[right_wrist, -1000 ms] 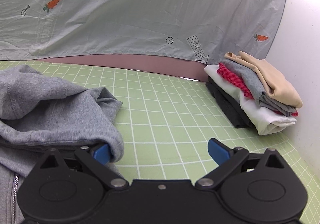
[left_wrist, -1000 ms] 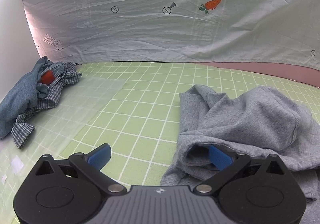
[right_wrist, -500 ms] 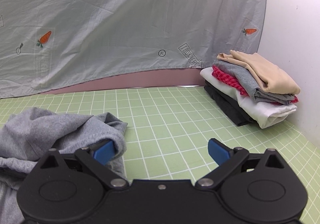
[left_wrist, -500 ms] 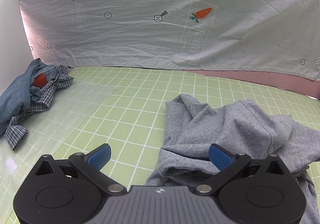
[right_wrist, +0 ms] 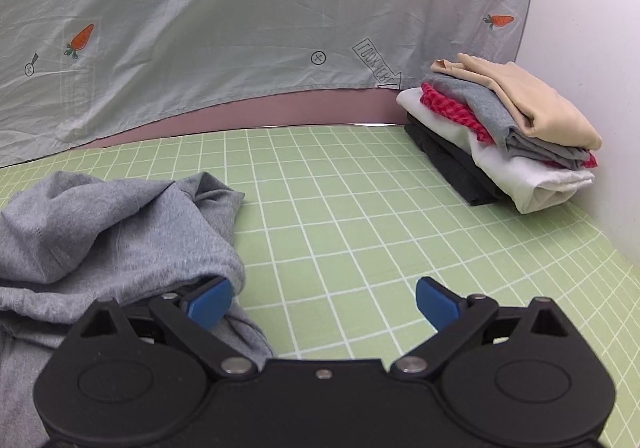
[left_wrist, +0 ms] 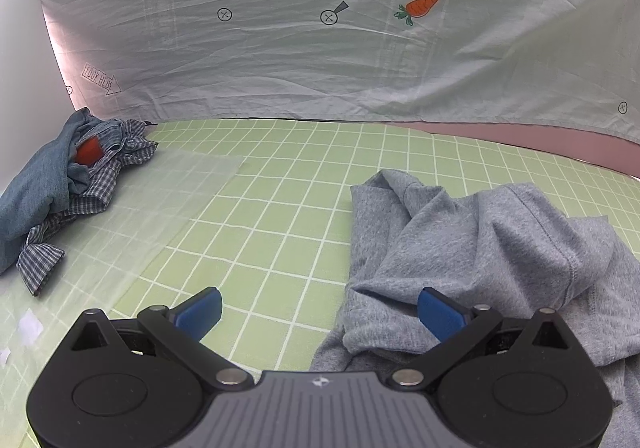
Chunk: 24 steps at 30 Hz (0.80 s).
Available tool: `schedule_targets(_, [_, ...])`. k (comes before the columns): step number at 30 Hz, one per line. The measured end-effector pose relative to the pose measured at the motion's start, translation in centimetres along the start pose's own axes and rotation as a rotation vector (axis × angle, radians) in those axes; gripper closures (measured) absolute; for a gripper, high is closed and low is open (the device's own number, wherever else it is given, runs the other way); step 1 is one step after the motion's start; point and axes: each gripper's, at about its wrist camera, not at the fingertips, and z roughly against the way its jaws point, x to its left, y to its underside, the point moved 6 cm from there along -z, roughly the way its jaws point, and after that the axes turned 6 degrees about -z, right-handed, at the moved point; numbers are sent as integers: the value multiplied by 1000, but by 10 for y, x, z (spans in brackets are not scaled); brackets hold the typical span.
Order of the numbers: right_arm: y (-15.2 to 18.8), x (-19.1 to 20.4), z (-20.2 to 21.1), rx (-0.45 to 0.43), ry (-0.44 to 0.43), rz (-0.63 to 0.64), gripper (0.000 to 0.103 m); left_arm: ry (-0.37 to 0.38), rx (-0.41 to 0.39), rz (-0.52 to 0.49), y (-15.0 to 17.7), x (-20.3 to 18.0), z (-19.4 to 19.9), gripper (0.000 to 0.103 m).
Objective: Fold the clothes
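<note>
While both tools sit low over the green grid mat [left_wrist: 280, 208], the left gripper [left_wrist: 320, 314] has its jaws spread wide, its right pad tucked against a fold of the grey sweatshirt [left_wrist: 480, 240]; nothing is clamped. The right gripper [right_wrist: 320, 300] is likewise spread, its left pad under the bunched grey cloth at that side. The garment lies crumpled between the two tools, heaped in soft ridges. It looks like thick, limp knit: light enough to lift, but it will sag and drag, so I judge a hem or shoulder seam the surest place to pinch. Farther off, a tangled pile of denim and checked clothes [left_wrist: 60, 184] sits at the left edge, and a folded stack [right_wrist: 500, 132] rests at the far right against the wall. Behind hangs a carrot-print sheet [left_wrist: 320, 48].
</note>
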Motion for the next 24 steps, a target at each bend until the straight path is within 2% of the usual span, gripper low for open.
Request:
schedule_targets(4, [-5,1,9,-48,-9,-9,3,13,-27,-1,-9,-7,-5,0])
schedule_targets(8, [-26,14,-8,-77,-41,-54,3,28,-29,11,-15,-18,-17,0])
schedule_targets(11, [-47,40,-25,-106,-101,-76,3,51,-18,32,-16,-27,-25,0])
schedule_targets(14, [-63,74,-35,-138,-183,-37,3,71,7,34,-14,-37,-35,0])
schedule_targets(19, [-43,86,-51,-59,-216,-17,3,50,95,31,8,-39,-54,0])
schedule_targets(24, [-19,94,-67,30,-237,-4,2,95,120,131,22,-30,-61,0])
